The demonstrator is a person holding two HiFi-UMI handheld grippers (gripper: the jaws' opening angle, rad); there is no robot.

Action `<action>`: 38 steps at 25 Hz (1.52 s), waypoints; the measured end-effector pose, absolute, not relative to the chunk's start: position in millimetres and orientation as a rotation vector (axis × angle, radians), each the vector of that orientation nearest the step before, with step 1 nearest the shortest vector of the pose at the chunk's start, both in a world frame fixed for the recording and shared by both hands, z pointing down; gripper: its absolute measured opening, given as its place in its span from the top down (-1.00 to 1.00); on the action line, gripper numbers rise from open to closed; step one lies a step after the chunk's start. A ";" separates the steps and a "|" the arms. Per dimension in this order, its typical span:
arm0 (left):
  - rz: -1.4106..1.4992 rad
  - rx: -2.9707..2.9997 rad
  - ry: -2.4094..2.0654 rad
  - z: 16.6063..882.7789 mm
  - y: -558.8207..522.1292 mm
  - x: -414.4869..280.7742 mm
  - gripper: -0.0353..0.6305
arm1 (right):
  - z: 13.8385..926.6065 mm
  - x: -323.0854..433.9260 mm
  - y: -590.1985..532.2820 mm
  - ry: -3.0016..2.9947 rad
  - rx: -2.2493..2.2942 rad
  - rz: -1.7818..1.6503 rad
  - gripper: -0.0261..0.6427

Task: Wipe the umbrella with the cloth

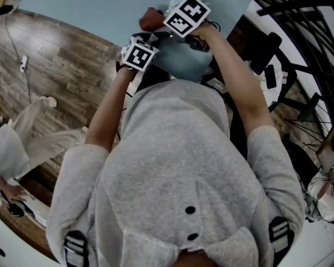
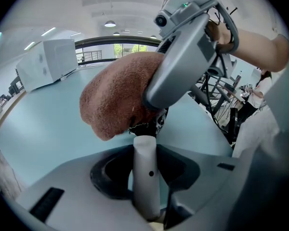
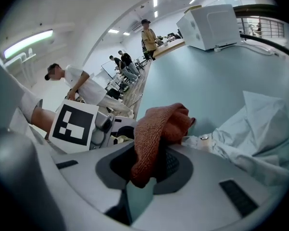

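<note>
The reddish-brown cloth [image 3: 156, 129] is bunched between the jaws of my right gripper [image 3: 149, 170], which is shut on it. The umbrella's pale blue folded fabric [image 3: 260, 129] lies just right of the cloth on the light blue table [image 3: 202, 81]. My left gripper [image 2: 145, 150] is shut on the umbrella's white stem [image 2: 145, 177]. In the left gripper view the cloth [image 2: 118, 93] hangs right above that stem, under the right gripper's grey body [image 2: 183, 57]. In the head view both marker cubes [image 1: 138, 54] [image 1: 186, 14] sit close together over the fabric [image 1: 181, 60].
A white box [image 3: 212, 25] stands at the table's far side. Several people [image 3: 77, 88] stand by benches beyond the table's left edge. Black metal frames [image 1: 300, 15] crowd the right. Wooden floor [image 1: 61, 65] lies to the left, where a person in pale trousers [image 1: 22, 132] stands.
</note>
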State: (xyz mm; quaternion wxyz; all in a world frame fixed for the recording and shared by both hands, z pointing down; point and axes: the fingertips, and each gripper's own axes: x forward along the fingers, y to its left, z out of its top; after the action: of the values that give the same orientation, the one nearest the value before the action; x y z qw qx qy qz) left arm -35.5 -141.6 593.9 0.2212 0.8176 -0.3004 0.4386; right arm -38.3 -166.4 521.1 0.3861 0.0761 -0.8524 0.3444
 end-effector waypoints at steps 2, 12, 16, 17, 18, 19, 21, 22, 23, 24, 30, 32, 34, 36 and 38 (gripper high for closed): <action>1.213 2.260 -0.830 593.6 -142.6 -35.3 0.43 | 519.9 -31.6 -163.6 -2.177 0.192 0.905 0.69; 1.227 2.253 -0.835 594.8 -141.6 -37.9 0.43 | 524.4 15.7 -155.6 -2.188 0.307 0.983 0.69; 1.182 2.254 -0.842 596.5 -139.6 -36.0 0.43 | 522.3 48.8 -158.7 -2.186 0.428 0.927 0.69; 1.184 2.252 -0.844 597.3 -139.9 -36.5 0.43 | 521.3 59.1 -160.5 -2.184 0.470 0.909 0.69; 1.190 2.250 -0.837 598.0 -139.7 -36.9 0.43 | 519.8 70.1 -162.8 -2.182 0.520 0.889 0.69; 1.197 2.249 -0.823 598.0 -138.1 -37.0 0.43 | 517.4 81.8 -164.7 -2.180 0.576 0.867 0.69; 1.201 2.261 -0.810 594.3 -134.3 -38.5 0.41 | 508.3 105.3 -166.6 -2.181 0.706 0.822 0.69; 1.187 2.279 -0.825 589.4 -134.9 -40.2 0.40 | 500.0 115.6 -167.6 -2.190 0.780 0.796 0.69; 1.152 2.303 -0.851 582.1 -136.6 -41.7 0.40 | 489.0 123.7 -168.1 -2.205 0.856 0.764 0.69; 1.101 2.331 -0.883 572.7 -138.4 -42.7 0.39 | 476.2 129.9 -167.5 -2.226 0.931 0.729 0.69; 0.717 2.495 -1.115 497.3 -148.2 -51.0 0.39 | 392.4 167.4 -150.8 -2.321 1.378 0.531 0.69; 0.591 2.520 -1.175 466.7 -147.4 -50.3 0.40 | 368.1 177.5 -142.1 -2.343 1.481 0.457 0.69; 0.492 2.519 -1.273 435.9 -145.6 -50.1 0.76 | 346.7 185.2 -132.6 -2.362 1.559 0.382 0.69; 0.436 2.514 -1.358 410.3 -141.2 -47.5 0.84 | 328.8 190.7 -123.3 -2.378 1.626 0.338 0.69; 0.427 2.533 -1.398 391.2 -134.0 -41.4 0.85 | 315.0 192.9 -114.8 -2.399 1.673 0.318 0.69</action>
State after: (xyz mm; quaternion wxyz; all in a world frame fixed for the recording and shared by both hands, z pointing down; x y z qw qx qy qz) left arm -41.4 -134.0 391.2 0.1084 0.8610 -0.4752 0.1450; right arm 192.9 -114.8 315.0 0.0993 0.5659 -0.8114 0.1076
